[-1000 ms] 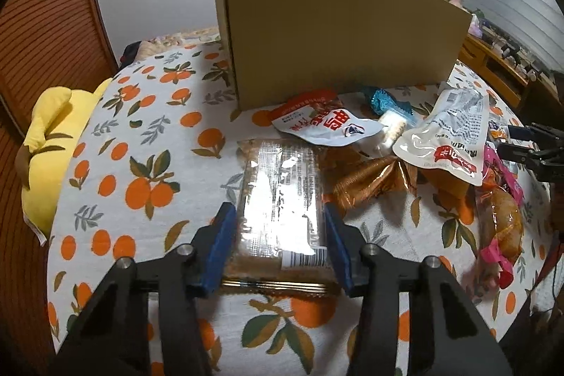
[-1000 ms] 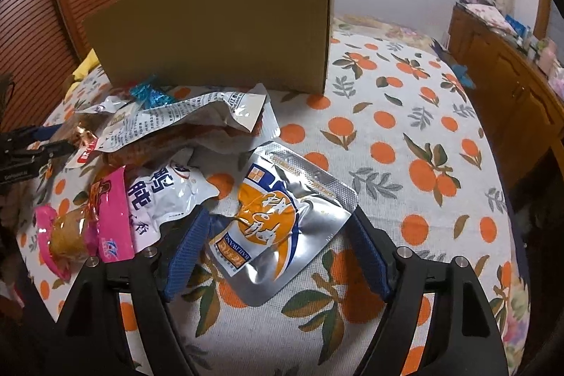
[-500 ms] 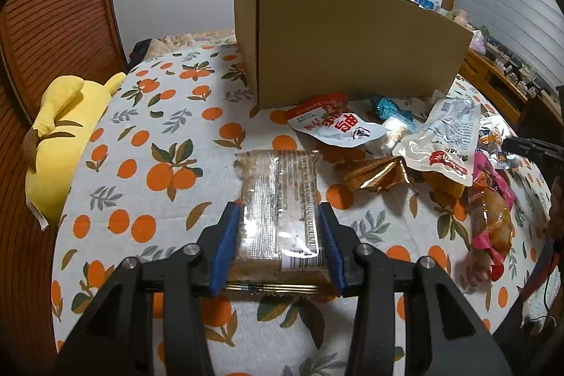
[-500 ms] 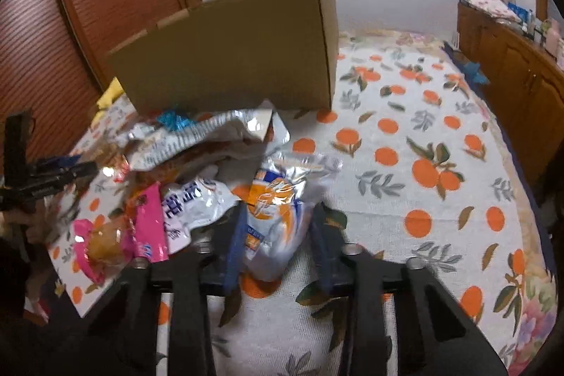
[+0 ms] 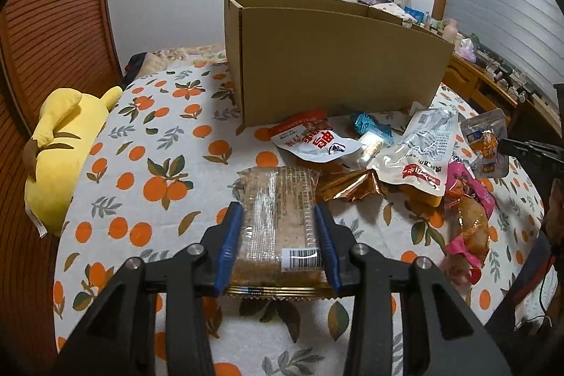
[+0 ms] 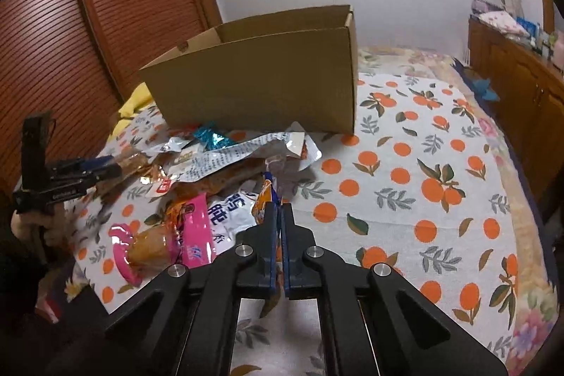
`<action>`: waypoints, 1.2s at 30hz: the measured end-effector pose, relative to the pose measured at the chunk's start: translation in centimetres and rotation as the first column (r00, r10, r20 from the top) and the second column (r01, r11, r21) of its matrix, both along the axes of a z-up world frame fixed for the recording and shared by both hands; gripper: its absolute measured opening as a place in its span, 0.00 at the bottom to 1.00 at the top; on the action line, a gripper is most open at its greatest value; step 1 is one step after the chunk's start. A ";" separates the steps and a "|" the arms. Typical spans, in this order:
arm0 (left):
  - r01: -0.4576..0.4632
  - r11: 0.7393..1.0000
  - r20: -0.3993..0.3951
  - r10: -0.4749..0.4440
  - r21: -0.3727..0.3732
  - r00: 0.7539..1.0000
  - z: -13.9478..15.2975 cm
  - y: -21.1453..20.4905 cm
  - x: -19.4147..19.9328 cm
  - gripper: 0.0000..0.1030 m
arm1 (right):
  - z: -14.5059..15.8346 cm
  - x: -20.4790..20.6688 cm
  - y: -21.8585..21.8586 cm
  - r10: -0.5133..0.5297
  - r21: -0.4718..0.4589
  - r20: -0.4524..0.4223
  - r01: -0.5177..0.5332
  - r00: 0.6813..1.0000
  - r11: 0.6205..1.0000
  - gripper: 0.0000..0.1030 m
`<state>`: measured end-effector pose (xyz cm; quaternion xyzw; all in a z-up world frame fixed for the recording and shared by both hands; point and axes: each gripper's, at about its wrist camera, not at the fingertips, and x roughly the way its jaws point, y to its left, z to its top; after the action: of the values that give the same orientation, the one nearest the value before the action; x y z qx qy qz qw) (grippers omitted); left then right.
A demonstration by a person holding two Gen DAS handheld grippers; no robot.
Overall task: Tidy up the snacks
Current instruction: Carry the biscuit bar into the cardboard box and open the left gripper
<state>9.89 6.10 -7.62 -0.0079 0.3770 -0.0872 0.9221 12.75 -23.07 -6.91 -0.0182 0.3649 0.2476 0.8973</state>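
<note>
Left wrist view: our left gripper (image 5: 278, 217) has its blue pads pressed on both long sides of a clear-wrapped cracker pack (image 5: 278, 210), barcode end nearest us. Its jaws have just been closing a little further on the pack, which now sits a bit higher against the orange-print bedspread (image 5: 148, 164) than a second ago. The open cardboard box (image 5: 335, 59) stands at the far side, and more of its inside rim shows now than before. Between box and pack lies the loose pile: a red-and-white pouch (image 5: 313, 140), a teal wrapper (image 5: 370, 124), a white printed pouch (image 5: 419, 150), a gold wrapper (image 5: 349, 185) and a pink-wrapped snack (image 5: 467, 221) at the right. A yellow plush toy (image 5: 60, 147) lies at the left edge of the bed.

In the right wrist view, our right gripper (image 6: 280, 217) has just snapped shut: the pads meet with almost no gap, pinching the near edge of the silver-and-orange foil pouch (image 6: 266, 196). A second ago that pouch lay flat between wide-open jaws; now it is crumpled, stands on edge and is seen in the left view raised at the far right (image 5: 484, 143). The pink snack (image 6: 165, 242) and a white pouch with blue lettering (image 6: 229, 210) lie just left of the pads, the box (image 6: 261, 87) beyond.
</note>
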 end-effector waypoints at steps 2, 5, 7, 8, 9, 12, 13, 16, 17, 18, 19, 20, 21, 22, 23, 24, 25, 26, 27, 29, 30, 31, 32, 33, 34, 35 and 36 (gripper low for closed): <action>0.002 1.000 0.014 -0.002 -0.009 1.000 0.4 0.1 -0.2 0.38 | 0.3 -0.2 0.1 0.004 -0.008 0.011 -0.004 1.000 1.000 0.00; 0.006 1.000 0.033 -0.005 -0.012 0.999 1.2 0.2 -0.6 0.38 | 0.8 -0.6 0.4 0.011 -0.032 0.033 -0.010 0.999 0.999 0.00; 0.008 1.000 0.046 -0.007 -0.012 0.999 1.7 0.0 -0.8 0.38 | 1.1 -0.8 0.5 0.015 -0.050 0.047 -0.013 0.999 0.999 0.00; 0.011 1.000 0.057 -0.010 -0.013 0.998 2.1 -0.1 -1.0 0.38 | 1.3 -1.0 0.6 0.018 -0.054 0.053 -0.015 0.998 0.998 0.00; 0.014 1.000 0.066 -0.012 -0.016 0.998 2.5 -0.2 -1.1 0.38 | 1.5 -1.1 0.6 0.020 -0.056 0.058 -0.017 0.998 0.998 0.00; 0.026 1.000 0.091 -0.024 -0.018 0.996 3.7 -0.6 -1.2 0.38 | 2.4 -1.2 0.7 0.027 -0.064 0.079 -0.022 0.997 0.998 0.00; 0.033 0.999 0.101 -0.031 -0.017 0.994 4.1 -0.7 -1.2 0.38 | 2.9 -1.2 0.8 0.030 -0.066 0.089 -0.024 0.996 0.998 0.00; 0.046 0.999 0.122 -0.043 -0.016 0.992 5.1 -1.1 -1.0 0.38 | 4.2 -1.4 1.1 0.042 -0.073 0.115 -0.034 0.992 0.997 0.00; 0.050 0.999 0.129 -0.048 -0.015 0.991 5.5 -1.3 -0.8 0.38 | 4.5 -1.4 1.1 0.046 -0.075 0.122 -0.037 0.992 0.997 0.00; 0.053 0.998 0.134 -0.051 -0.014 0.990 5.8 -1.4 -0.7 0.38 | 4.9 -1.4 1.2 0.049 -0.078 0.131 -0.039 0.990 0.996 0.00; 0.056 0.998 0.138 -0.053 -0.014 0.989 6.0 -1.5 -0.5 0.38 | 5.3 -1.4 1.4 0.053 -0.079 0.141 -0.042 0.989 0.996 0.00; 0.058 0.998 0.144 -0.056 -0.013 0.988 6.3 -1.6 -0.3 0.38 | 5.7 -1.3 1.5 0.056 -0.080 0.149 -0.045 0.987 0.996 0.00; 0.060 0.998 0.148 -0.057 -0.012 0.987 6.5 -1.6 0.0 0.38 | 6.3 -1.1 1.6 0.059 -0.081 0.161 -0.047 0.985 0.996 0.00; 0.063 0.998 0.152 -0.061 -0.013 0.987 6.9 -1.7 0.4 0.38 | 6.7 -0.9 1.7 0.061 -0.080 0.168 -0.048 0.984 0.996 0.00; 0.067 0.998 0.157 -0.064 -0.013 0.986 7.2 -1.9 0.8 0.38 | 7.2 -0.7 1.9 0.062 -0.080 0.178 -0.048 0.982 0.996 0.00; 0.068 0.998 0.162 -0.065 -0.011 0.985 7.6 -2.1 1.0 0.38 | 7.5 -0.5 2.0 0.062 -0.082 0.185 -0.048 0.981 0.995 0.00; 0.069 0.998 0.168 -0.067 -0.008 0.984 7.9 -2.2 1.3 0.38 | 8.0 -0.2 2.3 0.063 -0.085 0.196 -0.047 0.979 0.995 0.00; 0.070 0.998 0.173 -0.068 -0.006 0.983 8.1 -2.3 1.6 0.38 | 8.5 0.1 2.5 0.065 -0.086 0.205 -0.049 0.977 0.995 0.00; 0.072 0.997 0.179 -0.070 -0.004 0.981 8.5 -2.4 1.9 0.38 | 8.8 0.4 2.7 0.067 -0.088 0.212 -0.050 0.975 0.995 0.00; 0.076 0.997 0.191 -0.074 -0.002 0.979 9.4 -2.6 2.7 0.38 | 9.4 0.9 3.2 0.069 -0.092 0.223 -0.049 0.972 0.995 0.00; 0.075 0.997 0.196 -0.073 -0.001 0.978 9.7 -2.7 2.9 0.38 | 9.7 1.2 3.4 0.070 -0.094 0.228 -0.050 0.971 0.994 0.00; 0.075 0.997 0.203 -0.074 0.003 0.976 10.1 -2.8 3.3 0.38 | 10.0 1.7 3.6 0.070 -0.096 0.233 -0.049 0.970 0.994 0.00; 0.075 0.997 0.208 -0.074 0.005 0.975 10.4 -2.9 3.5 0.38 | 10.2 2.0 3.8 0.071 -0.096 0.236 -0.049 0.969 0.994 0.00; 0.076 0.997 0.214 -0.076 0.008 0.974 10.8 -3.0 3.8 0.38 | 10.4 2.5 4.1 0.074 -0.098 0.241 -0.051 0.968 0.994 0.00; 0.079 0.997 0.222 -0.080 0.010 0.972 11.2 -3.2 4.1 0.38 | 10.6 2.7 4.3 0.075 -0.100 0.244 -0.052 0.967 0.994 0.00; 0.082 0.997 0.228 -0.082 0.011 0.970 11.5 -3.2 4.4 0.38 | 10.7 3.0 4.5 0.077 -0.101 0.246 -0.053 0.966 0.993 0.00; 0.083 0.997 0.231 -0.083 0.010 0.970 11.7 -3.2 4.6 0.38 | 10.9 3.4 4.9 0.079 -0.105 0.248 -0.054 0.965 0.993 0.00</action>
<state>14.48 2.86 4.10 0.0183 0.2674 -0.1257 0.9552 16.15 -18.19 3.97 -0.1053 0.2587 0.2551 0.9257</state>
